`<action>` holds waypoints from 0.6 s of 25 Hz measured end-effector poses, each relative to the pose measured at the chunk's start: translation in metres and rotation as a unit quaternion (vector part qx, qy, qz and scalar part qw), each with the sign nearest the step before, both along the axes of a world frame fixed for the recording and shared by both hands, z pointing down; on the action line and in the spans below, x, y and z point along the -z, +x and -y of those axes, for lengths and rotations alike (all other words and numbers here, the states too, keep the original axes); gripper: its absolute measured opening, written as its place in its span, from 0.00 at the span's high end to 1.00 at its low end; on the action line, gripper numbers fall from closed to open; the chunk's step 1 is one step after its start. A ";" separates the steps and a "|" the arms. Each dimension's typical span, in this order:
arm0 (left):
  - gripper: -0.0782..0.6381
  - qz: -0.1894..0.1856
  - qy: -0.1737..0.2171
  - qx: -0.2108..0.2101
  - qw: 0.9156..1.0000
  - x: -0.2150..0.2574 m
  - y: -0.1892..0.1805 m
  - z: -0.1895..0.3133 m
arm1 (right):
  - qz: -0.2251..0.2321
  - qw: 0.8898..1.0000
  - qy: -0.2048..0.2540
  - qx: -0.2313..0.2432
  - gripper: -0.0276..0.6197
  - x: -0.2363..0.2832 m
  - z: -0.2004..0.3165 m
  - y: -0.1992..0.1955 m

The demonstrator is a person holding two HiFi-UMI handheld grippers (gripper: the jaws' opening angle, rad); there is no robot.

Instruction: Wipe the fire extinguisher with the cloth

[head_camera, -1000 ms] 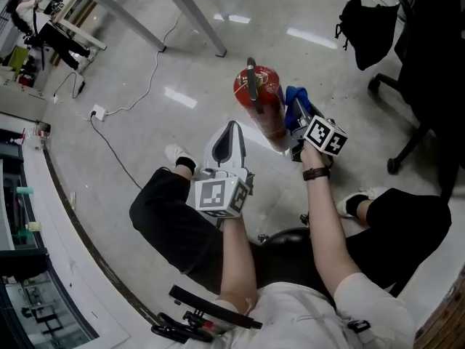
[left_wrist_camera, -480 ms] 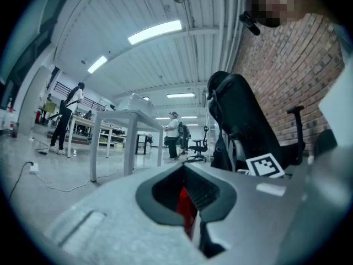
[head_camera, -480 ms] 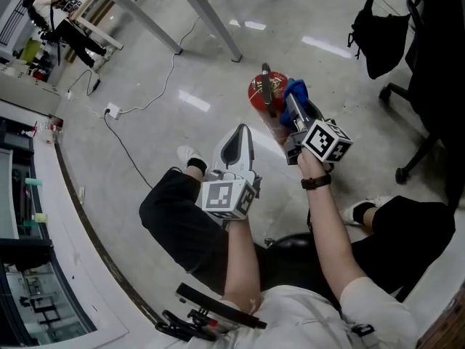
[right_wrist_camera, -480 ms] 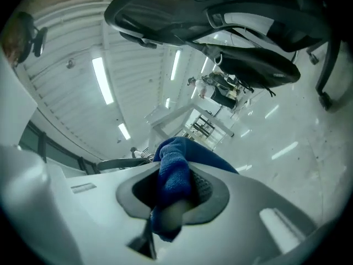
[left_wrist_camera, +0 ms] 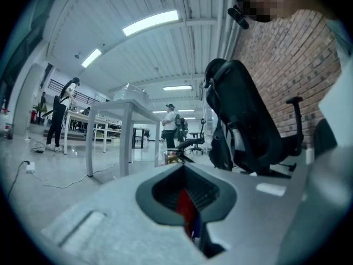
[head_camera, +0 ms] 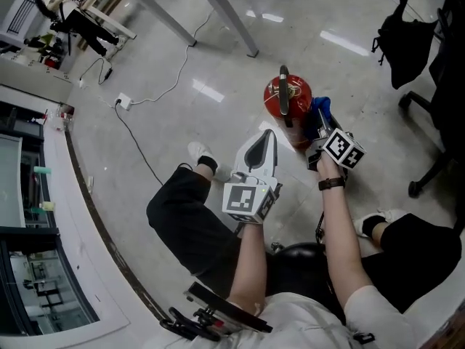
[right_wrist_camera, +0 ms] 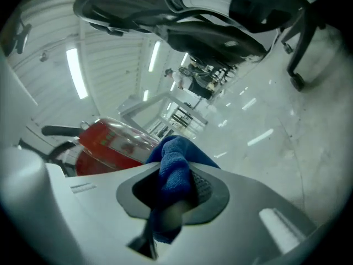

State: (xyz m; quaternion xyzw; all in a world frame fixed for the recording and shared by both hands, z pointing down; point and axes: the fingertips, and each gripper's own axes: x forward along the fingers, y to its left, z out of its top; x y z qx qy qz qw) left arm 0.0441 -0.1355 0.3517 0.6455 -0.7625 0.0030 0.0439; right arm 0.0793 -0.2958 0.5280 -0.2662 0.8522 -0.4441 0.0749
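A red fire extinguisher (head_camera: 292, 102) with a black handle stands on the floor in the head view. My right gripper (head_camera: 320, 124) is shut on a blue cloth (head_camera: 320, 112), which presses against the extinguisher's right side. In the right gripper view the blue cloth (right_wrist_camera: 175, 173) bunches between the jaws, with the extinguisher (right_wrist_camera: 113, 143) just left of it. My left gripper (head_camera: 266, 138) is shut and holds nothing, its tip a little short of the extinguisher's near side. The left gripper view shows only a red and blue sliver past the left gripper (left_wrist_camera: 190, 217).
Grey table legs (head_camera: 231, 14) rise beyond the extinguisher. A cable runs to a floor socket (head_camera: 123, 102) at the left. An office chair base (head_camera: 429, 122) and a black bag (head_camera: 407, 38) are at the right. My shoes (head_camera: 201, 154) rest on the floor.
The cloth in my right gripper has slid a little lower and toward me along the extinguisher's right side. My head has shifted, so everything sits further right. The left gripper stays shut nearby.
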 end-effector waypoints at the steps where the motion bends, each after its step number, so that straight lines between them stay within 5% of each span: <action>1: 0.89 0.001 -0.003 -0.002 1.000 -0.005 -0.002 0.001 | -0.011 1.000 -0.022 0.001 0.85 -0.024 0.000 -0.002; 5: 0.89 -0.004 -0.012 -0.002 1.000 -0.022 -0.008 0.005 | -0.040 0.993 -0.109 -0.009 0.85 -0.111 -0.008 -0.001; 9: 0.89 -0.005 -0.012 0.001 1.000 -0.038 -0.017 0.009 | -0.123 0.981 -0.148 0.011 0.85 -0.190 -0.026 0.001; 15: 0.89 -0.001 -0.016 0.011 1.000 -0.048 -0.023 0.009 | -0.203 0.953 -0.185 0.129 0.84 -0.284 -0.084 -0.005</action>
